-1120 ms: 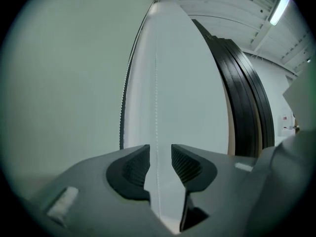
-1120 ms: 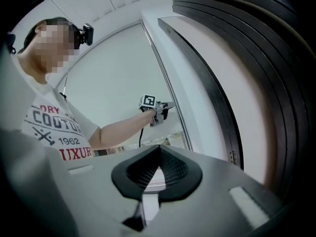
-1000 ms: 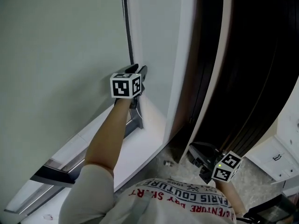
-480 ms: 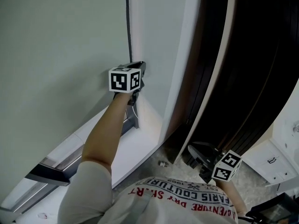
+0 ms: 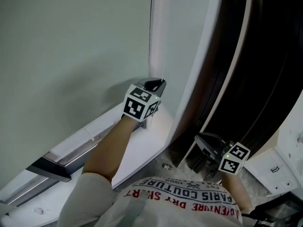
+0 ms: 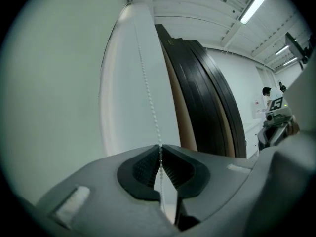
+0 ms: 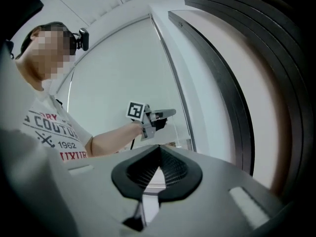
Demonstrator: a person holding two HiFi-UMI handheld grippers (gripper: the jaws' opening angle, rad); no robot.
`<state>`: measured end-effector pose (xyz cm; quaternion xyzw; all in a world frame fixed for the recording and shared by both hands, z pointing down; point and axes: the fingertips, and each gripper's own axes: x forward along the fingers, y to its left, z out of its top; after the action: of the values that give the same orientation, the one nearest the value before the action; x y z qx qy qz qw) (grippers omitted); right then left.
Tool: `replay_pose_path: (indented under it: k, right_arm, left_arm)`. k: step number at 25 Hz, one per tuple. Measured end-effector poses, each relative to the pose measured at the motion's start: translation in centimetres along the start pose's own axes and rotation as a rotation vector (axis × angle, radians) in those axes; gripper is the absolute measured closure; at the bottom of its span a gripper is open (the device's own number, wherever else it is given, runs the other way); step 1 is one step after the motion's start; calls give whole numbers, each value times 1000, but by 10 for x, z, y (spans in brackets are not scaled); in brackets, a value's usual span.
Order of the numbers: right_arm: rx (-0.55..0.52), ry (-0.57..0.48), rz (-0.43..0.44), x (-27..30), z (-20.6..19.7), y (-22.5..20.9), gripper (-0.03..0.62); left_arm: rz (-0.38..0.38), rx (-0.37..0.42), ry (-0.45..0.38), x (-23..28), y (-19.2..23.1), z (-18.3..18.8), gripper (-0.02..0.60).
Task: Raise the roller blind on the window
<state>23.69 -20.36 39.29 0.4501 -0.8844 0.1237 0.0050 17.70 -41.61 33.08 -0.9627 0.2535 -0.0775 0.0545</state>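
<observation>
Roller blind (image 5: 71,56) is seen lowered in head view: 1 pale sheet filling the left side, down to the white sill (image 5: 142,148). 2 hand-held grippers are counted, each w/ 1 marker cube: left cube (image 5: 140,105), right cube (image 5: 234,159). The left hand-held gripper (image 5: 157,84) is held at the blind's right edge, above the sill. The right hand-held gripper (image 5: 204,141) is kept low, near the foot of several stacked dark panels (image 5: 246,79) & well apart from the blind. On the person's shirt (image 5: 184,197) print is read upside down: "PARIS COUTURE", "ADVENTURE"; the rest can't be made out.

Left gripper view: 1 bead chain (image 6: 148,95) is seen running down in front of the white frame (image 6: 126,83), btwn the blind at left & the panels at right, then into the jaws. The jaws of the left hand-held gripper (image 6: 160,149) have just been closing & are clenched on the chain, pads pressed against it from both sides. 1 lit strip light (image 6: 254,5) is seen on the ceiling. 1 other person (image 6: 266,94) is seen far off at right, too small for detail.

Right gripper view: the right hand-held gripper (image 7: 159,149) is clenched w/ nothing btwn its jaws, pads meeting at the tips. Beyond them the left hand-held gripper & its cube are seen on an outstretched arm at the blind's edge. Shirt print is partly read here as "COUTU" & "1962".
</observation>
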Motion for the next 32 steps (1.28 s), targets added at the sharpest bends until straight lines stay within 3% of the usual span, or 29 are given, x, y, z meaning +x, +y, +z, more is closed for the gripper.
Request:
replay_pose_path:
  k: [4,12,14,17,22,26,32]
  right_arm:
    - [-63,-38,27,15,40,3,597]
    - [-172,-147,149,65,159,25,591]
    - [-199,-163,192,84,182,35,511]
    - [-233,-180,233,114,211,51,490]
    - [-260,-182,216,144,263,51,488]
    - [-293,-192,195,142,279,56,567]
    - [-248,-217,173,144,277,46,586]
  left_arm:
    - [-100,-31,-6,-25,-34,7,565]
    - [-198,-76,1,-62,-69,17,561]
    - [-214,-71,14,-65,-73,15,561]
    - [-227,-71,30,-69,-71,7,561]
    - [-237,-55,38,-64,-72,14,561]
    - [-246,-39,40,-63,-80,14,561]
    - [-246,-63,33,-58,-72,8,561]
